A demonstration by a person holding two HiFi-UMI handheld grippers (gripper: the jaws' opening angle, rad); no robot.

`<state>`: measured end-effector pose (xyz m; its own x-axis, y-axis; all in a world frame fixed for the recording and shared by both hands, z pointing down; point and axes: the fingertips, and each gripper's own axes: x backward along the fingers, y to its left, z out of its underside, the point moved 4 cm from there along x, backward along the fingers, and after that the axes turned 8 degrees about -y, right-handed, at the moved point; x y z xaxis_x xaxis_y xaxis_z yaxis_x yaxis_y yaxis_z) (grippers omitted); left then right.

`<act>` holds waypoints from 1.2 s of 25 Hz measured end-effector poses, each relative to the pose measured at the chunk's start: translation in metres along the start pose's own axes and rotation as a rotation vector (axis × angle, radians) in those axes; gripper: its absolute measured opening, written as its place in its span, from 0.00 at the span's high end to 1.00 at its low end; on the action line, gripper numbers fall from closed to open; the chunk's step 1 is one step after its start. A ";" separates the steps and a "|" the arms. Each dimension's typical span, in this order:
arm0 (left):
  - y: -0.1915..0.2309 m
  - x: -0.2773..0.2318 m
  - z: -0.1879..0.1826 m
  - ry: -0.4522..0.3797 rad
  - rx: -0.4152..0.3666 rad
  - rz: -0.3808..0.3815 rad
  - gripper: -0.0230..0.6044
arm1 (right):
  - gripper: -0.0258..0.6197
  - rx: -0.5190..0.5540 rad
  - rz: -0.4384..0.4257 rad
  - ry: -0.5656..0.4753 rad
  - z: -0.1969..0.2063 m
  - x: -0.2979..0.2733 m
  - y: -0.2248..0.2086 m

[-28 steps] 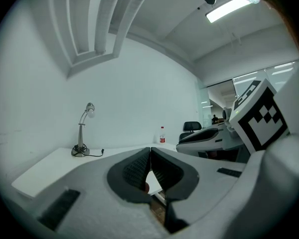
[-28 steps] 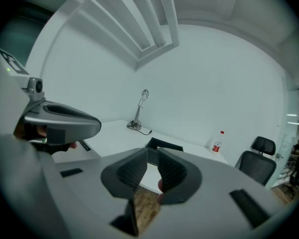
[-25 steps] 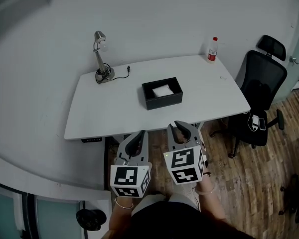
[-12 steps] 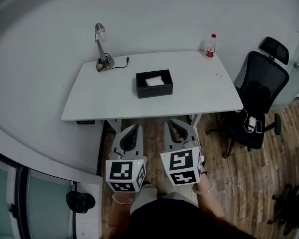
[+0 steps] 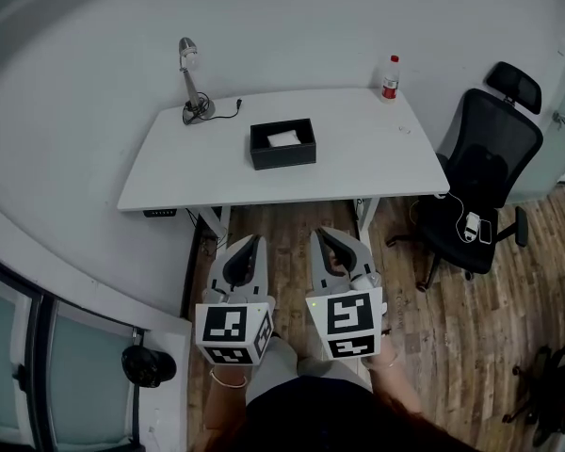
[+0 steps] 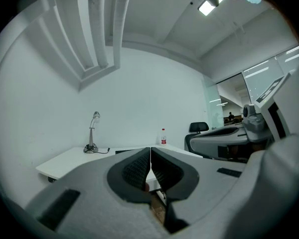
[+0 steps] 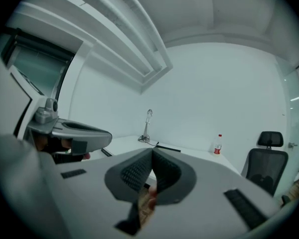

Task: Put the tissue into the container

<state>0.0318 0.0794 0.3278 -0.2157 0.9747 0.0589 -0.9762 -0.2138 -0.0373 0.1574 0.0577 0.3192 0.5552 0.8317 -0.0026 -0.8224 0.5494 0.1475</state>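
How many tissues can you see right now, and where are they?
1. A white tissue lies inside the black container on the desk. Others could be hidden under it; a small speck near the desk's right edge is too small to identify.

Ahead of the right gripper (image 5: 325, 238): table (image 5: 377, 153) smooth matt white; container (image 5: 282, 155) matt black; lamp (image 5: 192, 85) shiny metal. Below it: floor (image 5: 452, 337) wood planks, slight sheen.

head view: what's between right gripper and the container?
In the head view, only wood floor and the bare front strip of the white table separate the right gripper from the black container; no objects in between.
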 end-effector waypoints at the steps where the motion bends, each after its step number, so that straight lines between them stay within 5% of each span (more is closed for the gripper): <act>1: -0.002 0.004 0.000 0.002 0.001 -0.003 0.92 | 0.93 -0.005 -0.001 -0.017 -0.002 0.006 0.001; 14: -0.008 0.031 0.005 0.041 -0.012 -0.010 0.92 | 0.93 -0.020 0.011 -0.067 -0.010 0.025 0.008; 30: 0.050 -0.019 0.005 0.008 -0.027 0.032 0.92 | 0.93 -0.042 0.105 -0.047 -0.009 -0.037 0.002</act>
<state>-0.0128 0.0496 0.3293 -0.2470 0.9678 0.0491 -0.9676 -0.2436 -0.0658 0.1340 0.0289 0.3111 0.4699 0.8809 0.0570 -0.8803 0.4630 0.1033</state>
